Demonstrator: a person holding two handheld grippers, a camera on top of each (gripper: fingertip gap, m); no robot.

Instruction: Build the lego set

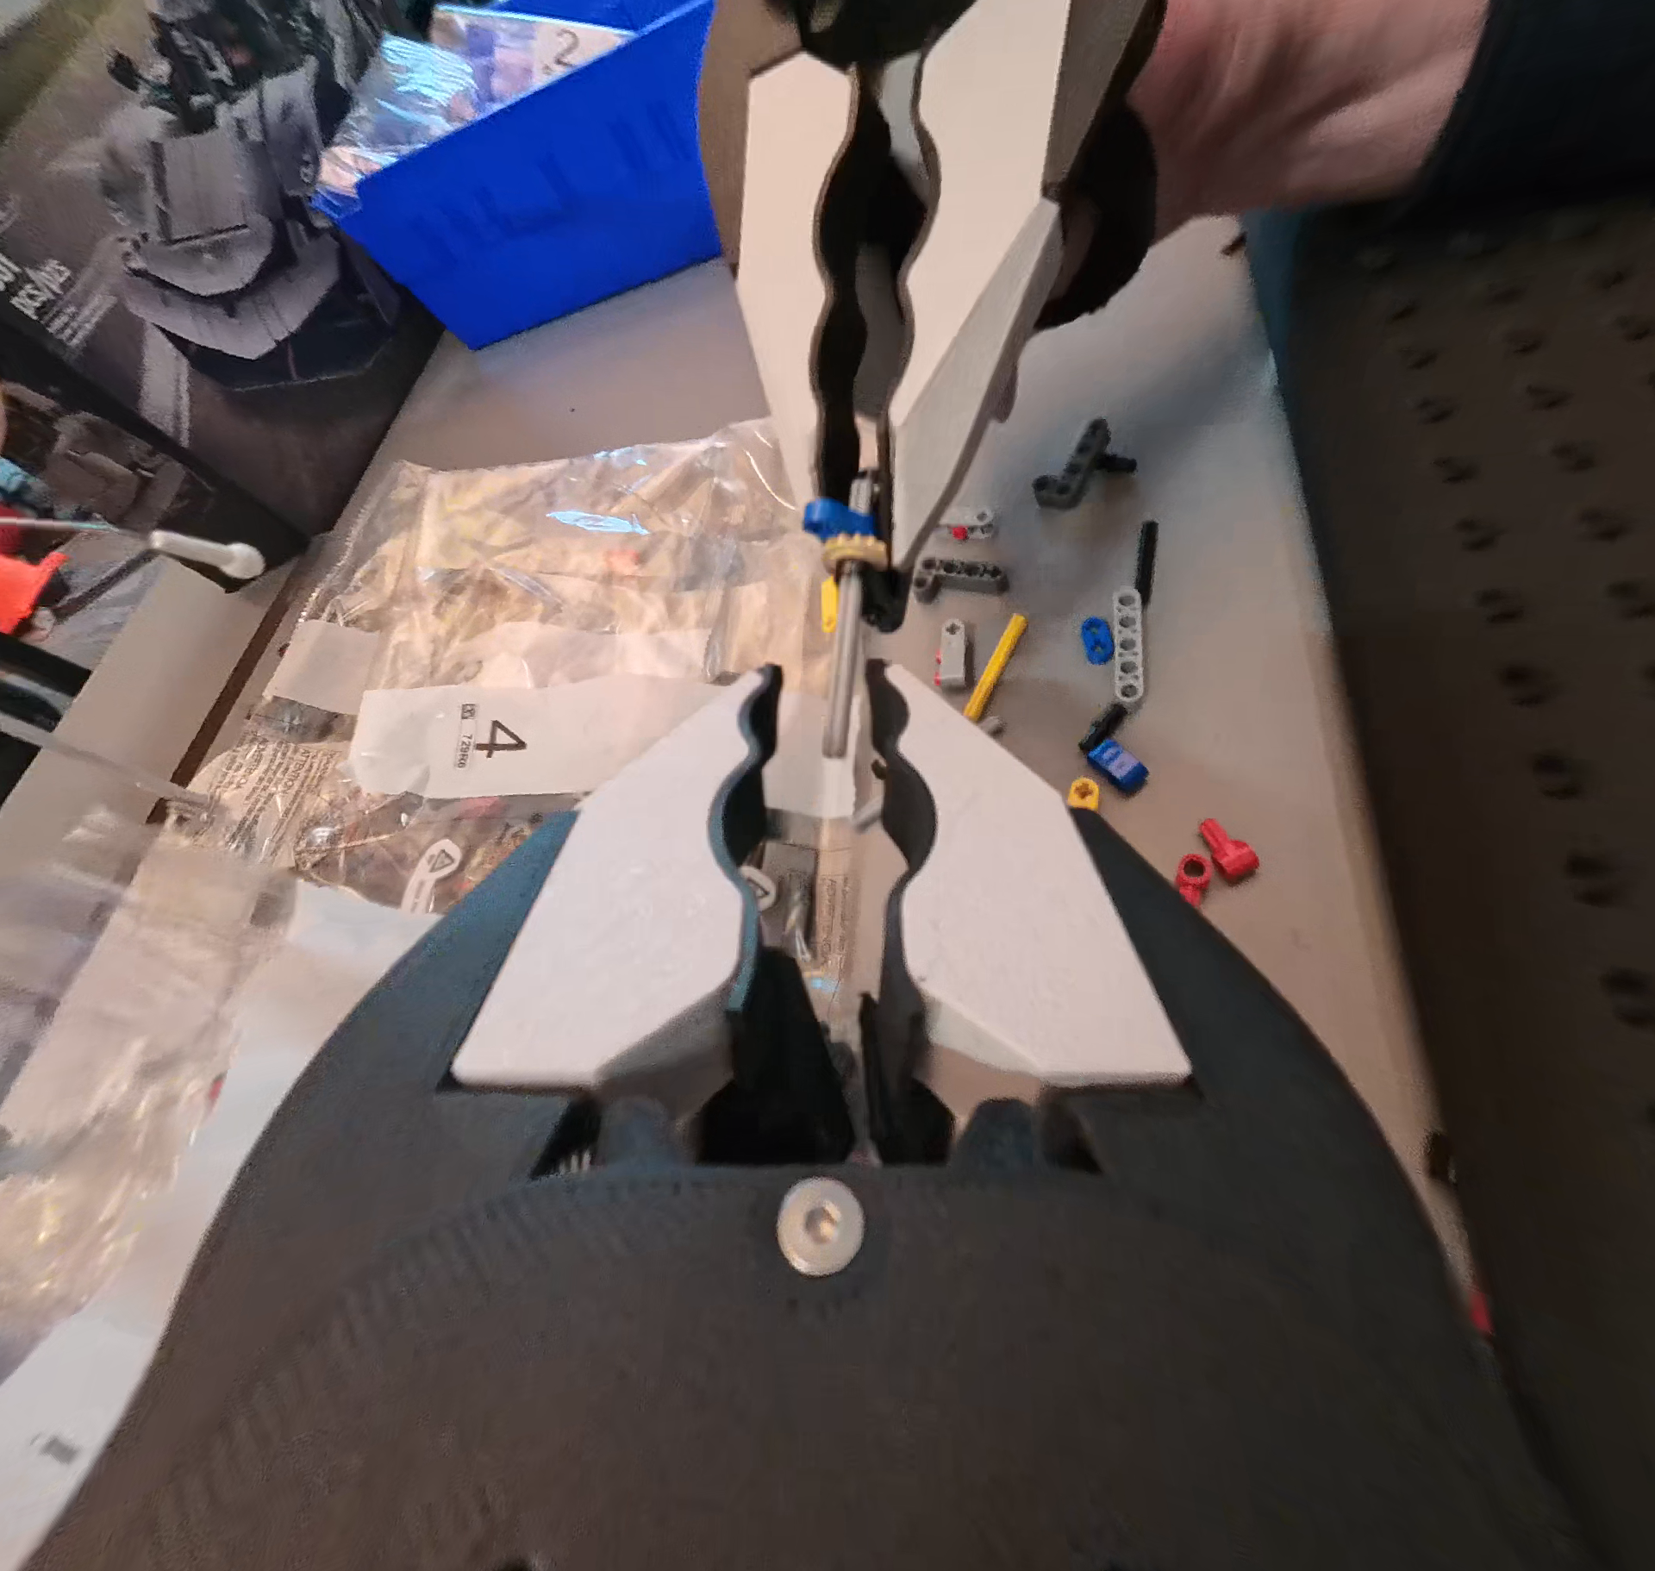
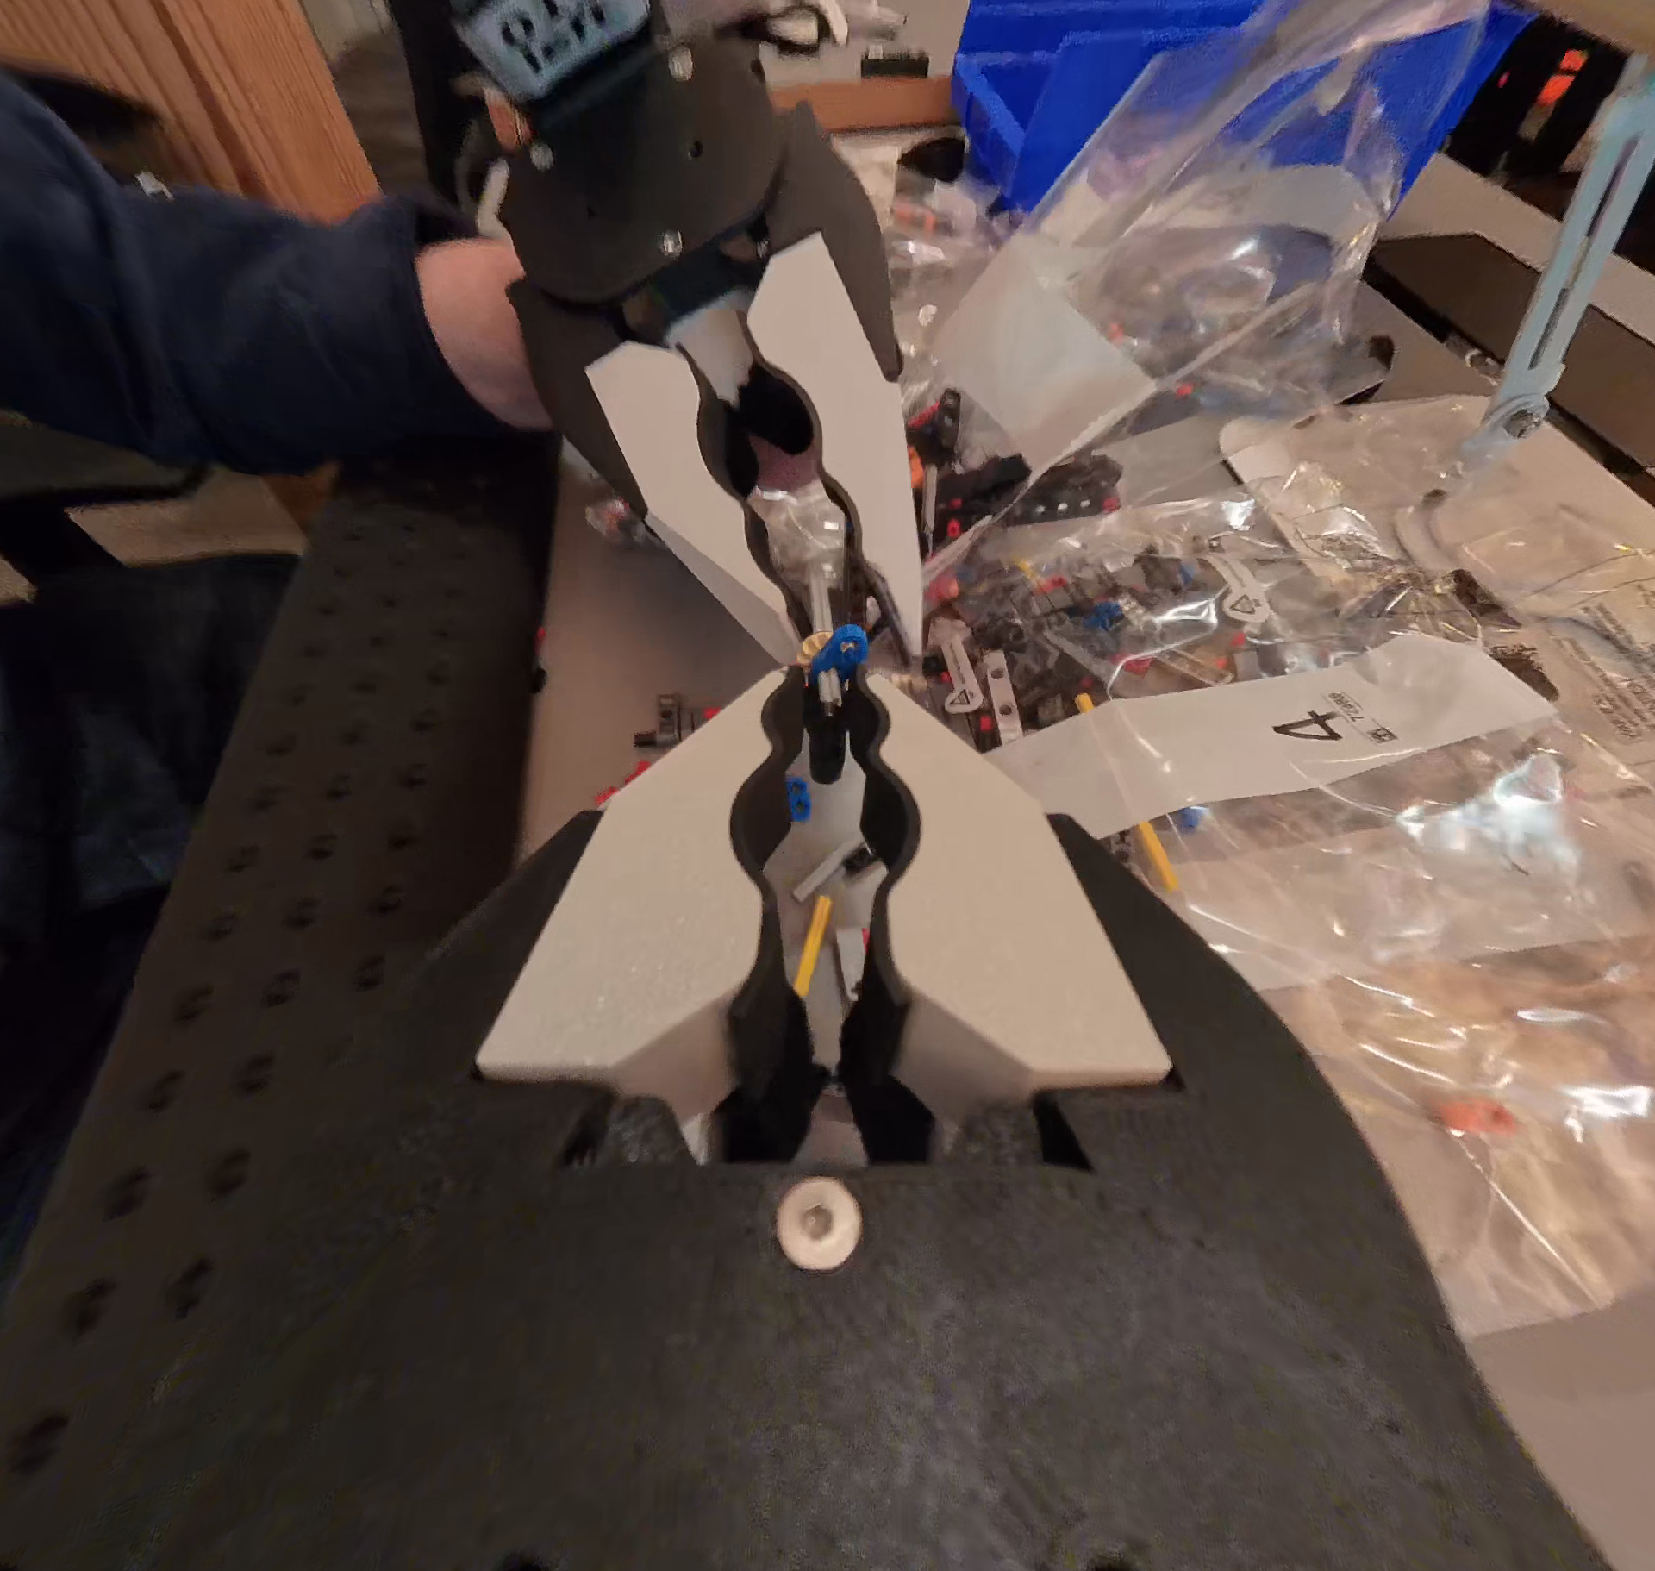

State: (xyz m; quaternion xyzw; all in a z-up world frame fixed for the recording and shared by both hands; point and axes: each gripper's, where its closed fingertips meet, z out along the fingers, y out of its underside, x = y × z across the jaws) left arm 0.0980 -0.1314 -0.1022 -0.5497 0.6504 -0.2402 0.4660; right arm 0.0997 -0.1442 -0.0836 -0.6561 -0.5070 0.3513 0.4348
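Mid-assembly: my right hand-held gripper (image 1: 873,623) pinches the small axle assembly (image 1: 846,560); my left hand-held gripper (image 1: 824,686), jaws narrow, closes around the grey axle (image 1: 840,686). Next, I'd judge: push parts along it.

Both views are evenly lit by soft indoor light, with only faint shadows on the grey tabletop (image 1: 1191,543). White glare streaks the clear plastic bags (image 2: 1254,211), hiding some of their contents. Wide-angle bending stretches the picture edges. Motion blur smears the bag (image 1: 116,946) at the left view's edge, while the loose bricks (image 1: 1124,641) stay fairly sharp.
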